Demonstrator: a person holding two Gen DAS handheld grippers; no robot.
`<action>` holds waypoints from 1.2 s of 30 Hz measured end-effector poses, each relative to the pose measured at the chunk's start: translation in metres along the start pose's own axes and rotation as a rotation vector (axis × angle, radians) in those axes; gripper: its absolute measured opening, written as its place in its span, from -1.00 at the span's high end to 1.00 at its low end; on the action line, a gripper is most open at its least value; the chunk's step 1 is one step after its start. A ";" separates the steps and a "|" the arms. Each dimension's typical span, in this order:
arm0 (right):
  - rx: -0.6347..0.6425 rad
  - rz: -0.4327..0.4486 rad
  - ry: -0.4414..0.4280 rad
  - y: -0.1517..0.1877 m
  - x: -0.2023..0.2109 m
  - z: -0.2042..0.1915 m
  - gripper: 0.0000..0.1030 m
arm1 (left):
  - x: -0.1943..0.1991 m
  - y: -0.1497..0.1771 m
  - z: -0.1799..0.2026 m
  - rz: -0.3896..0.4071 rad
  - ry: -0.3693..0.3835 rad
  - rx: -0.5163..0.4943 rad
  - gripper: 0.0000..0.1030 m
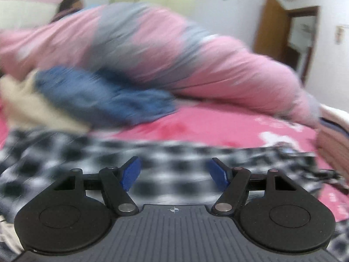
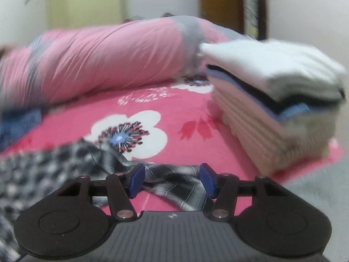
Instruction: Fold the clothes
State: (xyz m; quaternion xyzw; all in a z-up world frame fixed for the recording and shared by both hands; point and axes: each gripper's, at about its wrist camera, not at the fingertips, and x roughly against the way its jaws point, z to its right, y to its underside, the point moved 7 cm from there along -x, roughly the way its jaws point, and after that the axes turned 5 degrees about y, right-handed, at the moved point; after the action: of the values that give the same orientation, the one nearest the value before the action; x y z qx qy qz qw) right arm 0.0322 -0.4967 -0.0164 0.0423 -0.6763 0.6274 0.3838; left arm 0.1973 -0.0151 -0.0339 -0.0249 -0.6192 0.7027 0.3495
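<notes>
Checked black-and-white fabric: one shirt, spread loose and rumpled across near part of bed, unfolded; a twisted end of it trailing toward right side, close to gripper there.

Pink floral bedsheet: work surface, bare in middle.

Rolled pink-and-grey quilt: far side of bed, running left to right; not part of folding, by the look of it.

Blue garment and cream garment: heaped at far left against quilt, crumpled, touching each other; apparently still awaiting folding. Blur hides further detail.

Folded stack: far right on bed, several flat layers, white on top, dark and blue layers below, pale ribbed piece at bottom. Counted as finished work.

Left gripper: jaws well apart, nothing between pads, hovering above checked shirt without touching it as far as blur allows.

Right gripper: jaws apart, twisted shirt end lying between and below pads, not pinched; pads clear of cloth on both sides.

Progress, judged: well under way. Several items done and stacked; checked shirt in hand as current item, not yet laid flat or given any fold; at least two more pieces waiting at far left.

Remaining, judged: fresh hold on shirt, smoothing, folds, transfer to stack, then blue and cream pieces.
</notes>
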 end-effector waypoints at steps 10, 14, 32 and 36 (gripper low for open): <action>0.250 0.034 -0.072 0.005 -0.055 -0.041 -0.02 | -0.077 0.052 0.153 -0.124 0.144 -0.266 -0.41; 0.255 -0.068 -0.108 0.029 -0.083 -0.042 0.45 | -0.102 0.087 0.148 -0.213 0.081 -0.353 -0.41; 0.045 -0.014 -0.123 0.019 -0.053 0.027 -0.12 | -0.106 0.087 0.135 -0.253 0.109 -0.231 -0.58; -0.207 -0.186 -0.221 0.023 -0.098 0.047 0.12 | -0.107 0.087 0.136 -0.253 0.109 -0.230 -0.59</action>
State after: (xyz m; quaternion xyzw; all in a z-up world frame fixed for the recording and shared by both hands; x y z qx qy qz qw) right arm 0.0668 -0.5743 -0.0868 0.1336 -0.7686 0.5076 0.3657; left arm 0.1748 -0.1859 -0.1218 -0.0247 -0.6739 0.5753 0.4630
